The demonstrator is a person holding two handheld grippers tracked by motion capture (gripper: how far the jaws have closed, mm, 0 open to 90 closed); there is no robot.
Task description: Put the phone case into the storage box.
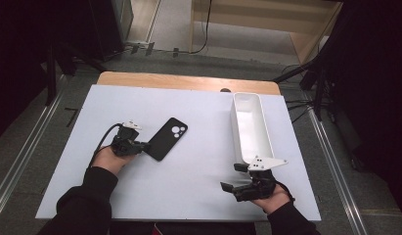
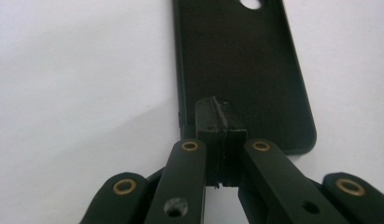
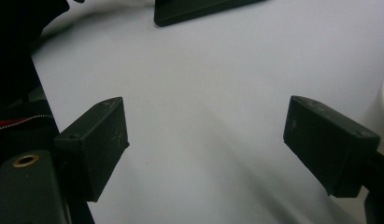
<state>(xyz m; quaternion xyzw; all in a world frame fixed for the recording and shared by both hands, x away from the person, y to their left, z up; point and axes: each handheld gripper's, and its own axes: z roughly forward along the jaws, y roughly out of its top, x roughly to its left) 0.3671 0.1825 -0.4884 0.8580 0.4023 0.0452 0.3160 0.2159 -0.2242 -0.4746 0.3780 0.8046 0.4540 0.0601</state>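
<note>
Presently, left gripper [image 1: 144,145] has its jaws pressed together on the near end of a black phone case [image 1: 167,138], which lies flat, camera cut-outs up, left of centre on the white table [image 1: 198,181]. Left gripper view: pads [image 2: 209,122] clamp the case's [image 2: 245,70] short edge. Right gripper [image 1: 232,188], jaws spread and holding nothing, sits near the front right corner, just before a long white tray [image 1: 249,125] along the right edge.

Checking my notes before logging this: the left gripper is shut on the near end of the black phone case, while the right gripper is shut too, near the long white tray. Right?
Not quite. The right gripper is open: the right gripper view shows its jaws wide apart over bare table. The rest holds: the left gripper is shut on the black phone case, and the long white tray stands near the right one.
</note>
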